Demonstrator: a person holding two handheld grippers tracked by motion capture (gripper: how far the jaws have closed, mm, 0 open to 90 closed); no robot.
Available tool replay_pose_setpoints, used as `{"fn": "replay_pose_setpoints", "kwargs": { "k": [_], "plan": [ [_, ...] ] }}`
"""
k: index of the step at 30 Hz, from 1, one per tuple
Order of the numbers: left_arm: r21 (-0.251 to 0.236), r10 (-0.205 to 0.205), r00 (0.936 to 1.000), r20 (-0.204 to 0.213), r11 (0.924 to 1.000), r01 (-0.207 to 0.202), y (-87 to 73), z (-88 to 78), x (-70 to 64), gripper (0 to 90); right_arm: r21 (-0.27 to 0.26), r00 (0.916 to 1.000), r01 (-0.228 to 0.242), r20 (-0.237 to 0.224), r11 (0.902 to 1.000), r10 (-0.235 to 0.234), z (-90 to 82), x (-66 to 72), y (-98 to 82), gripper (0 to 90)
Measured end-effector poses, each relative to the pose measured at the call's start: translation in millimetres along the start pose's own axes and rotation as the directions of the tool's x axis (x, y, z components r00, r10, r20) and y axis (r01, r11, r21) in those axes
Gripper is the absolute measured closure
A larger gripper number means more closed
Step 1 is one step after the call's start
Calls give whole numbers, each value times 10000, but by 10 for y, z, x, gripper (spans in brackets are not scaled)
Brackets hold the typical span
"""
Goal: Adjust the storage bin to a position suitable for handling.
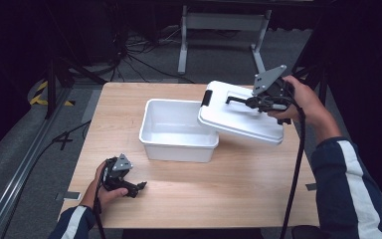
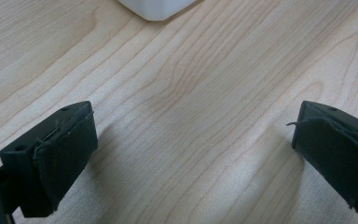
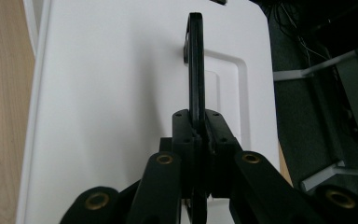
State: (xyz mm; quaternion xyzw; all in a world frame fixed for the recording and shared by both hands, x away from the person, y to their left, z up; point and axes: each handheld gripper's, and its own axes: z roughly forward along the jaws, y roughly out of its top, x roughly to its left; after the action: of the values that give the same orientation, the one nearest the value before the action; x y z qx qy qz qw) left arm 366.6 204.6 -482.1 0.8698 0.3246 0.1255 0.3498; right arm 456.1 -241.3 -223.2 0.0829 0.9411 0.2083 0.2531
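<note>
here the table takes up the middle and lower part of the high view, pale wood, with grey floor and cables across the top of the frame. on it, just left of centre, sits the white bin, open at the top; one of its corners shows at the top edge of the left gripper view. the white lid hangs tilted right of centre in the high view, its lower left edge over the bin's right rim, its right side raised off the table; whether it touches the rim i cannot tell. in the right gripper view the lid runs up the frame, wood at the left edge, dark floor at the right. the right gripper, upper right in the high view, has its jaws clamped together on the lid's black handle, which stands edge-on between them in the right gripper view. the left gripper rests at the lower left of the table, well apart from the bin, its jaws wide apart over bare wood in the left gripper view, nothing between them
</note>
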Motion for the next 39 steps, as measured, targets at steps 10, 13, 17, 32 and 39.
{"fn": "replay_pose_setpoints", "kwargs": {
  "k": [10, 13, 17, 32, 39],
  "plan": [
    [23, 33, 10000, 2, 10000, -33, 0, -2, 3, 5, 100, 9981, -574, 219, 9983, 572, -94, -48, -361, 847],
    [-13, -39, 10000, 13, 10000, 39, -3, 1, -2, 5, 141, 9970, -710, 313, 9974, 705, -106, -52, -450, 847],
    [3, -36, 10000, 17, 10000, 36, -2, 0, -1, 5, 135, 9954, -908, 306, 9958, 904, -121, -56, -587, 847],
    [-15, -36, 10000, 13, 10000, 36, -2, 2, -1, 5, 404, 9900, -1388, 301, 9895, 1376, 1, -12, -906, 848],
    [-10, -30, 10000, 15, 10000, 30, -2, 1, -1, 5, 669, 9874, -1582, 132, 9851, 1576, 210, 27, -1005, 848]
  ]
}}
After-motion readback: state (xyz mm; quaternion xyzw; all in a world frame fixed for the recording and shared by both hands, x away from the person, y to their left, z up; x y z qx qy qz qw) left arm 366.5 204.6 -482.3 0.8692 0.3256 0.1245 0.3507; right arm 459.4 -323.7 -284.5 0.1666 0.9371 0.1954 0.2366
